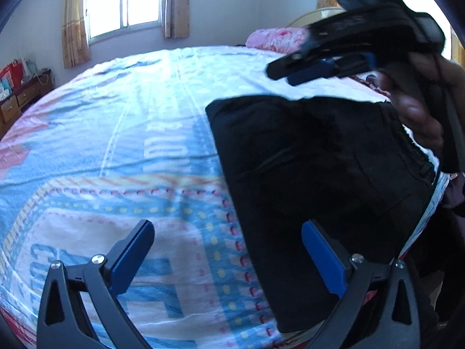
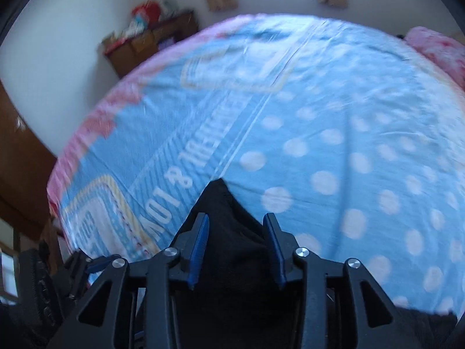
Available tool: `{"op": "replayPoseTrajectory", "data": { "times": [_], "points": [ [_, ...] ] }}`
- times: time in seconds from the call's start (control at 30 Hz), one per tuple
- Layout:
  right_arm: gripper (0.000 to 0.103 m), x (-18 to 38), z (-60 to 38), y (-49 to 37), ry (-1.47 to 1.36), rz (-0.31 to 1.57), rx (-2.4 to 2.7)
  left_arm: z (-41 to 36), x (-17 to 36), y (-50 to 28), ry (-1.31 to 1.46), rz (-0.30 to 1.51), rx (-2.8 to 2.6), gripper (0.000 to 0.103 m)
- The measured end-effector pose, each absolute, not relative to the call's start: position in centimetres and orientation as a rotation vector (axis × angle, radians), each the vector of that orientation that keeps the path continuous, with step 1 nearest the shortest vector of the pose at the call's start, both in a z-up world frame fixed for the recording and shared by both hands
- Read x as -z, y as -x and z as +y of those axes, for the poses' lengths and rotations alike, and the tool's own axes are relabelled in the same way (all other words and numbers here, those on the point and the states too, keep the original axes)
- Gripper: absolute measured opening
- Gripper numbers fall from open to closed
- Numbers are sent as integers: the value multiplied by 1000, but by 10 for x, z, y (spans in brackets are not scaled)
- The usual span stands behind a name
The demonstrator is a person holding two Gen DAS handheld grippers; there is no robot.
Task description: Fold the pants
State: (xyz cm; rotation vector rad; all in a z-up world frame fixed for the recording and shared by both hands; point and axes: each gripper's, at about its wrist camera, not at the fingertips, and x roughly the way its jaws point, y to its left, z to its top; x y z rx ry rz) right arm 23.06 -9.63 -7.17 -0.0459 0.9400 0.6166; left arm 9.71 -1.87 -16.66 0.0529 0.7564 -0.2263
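Note:
The black pants [image 1: 319, 189] lie folded into a flat rectangle on the right part of the bed; only a pointed corner of the pants [image 2: 223, 200] reaches into the right wrist view. My left gripper [image 1: 229, 250] hovers low at the near edge, open wide and holding nothing, its right finger [image 1: 325, 258] over the pants' near left side. A hand holds my right gripper [image 1: 283, 72] above the pants' far edge. In its own view the right gripper [image 2: 237, 241] stands open, with dark cloth showing below the gap and the pads off it.
The bed carries a blue, pink and white patterned sheet [image 1: 116, 145], which stretches far to the left of the pants. A pink pillow [image 1: 276, 37] lies at the far right. A wooden cabinet [image 1: 17, 99] stands by the left wall, under curtained windows.

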Motion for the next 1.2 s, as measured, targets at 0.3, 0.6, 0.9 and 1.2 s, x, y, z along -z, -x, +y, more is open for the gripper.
{"op": "replayPoseTrajectory", "data": {
  "times": [0.3, 0.6, 0.9, 1.2],
  "points": [
    [54, 99, -117, -195, -22, 981, -644, -37, 175, -93, -122, 775, 258, 103],
    [54, 118, -140, -208, -121, 1009, -572, -32, 166, -93, -85, 767, 261, 103],
    [54, 87, -187, -122, -78, 853, -416, -50, 101, -108, -148, 582, 328, 103],
    [55, 124, -253, -81, -167, 905, -310, -84, 163, -180, -210, 818, 320, 103]
  ]
}}
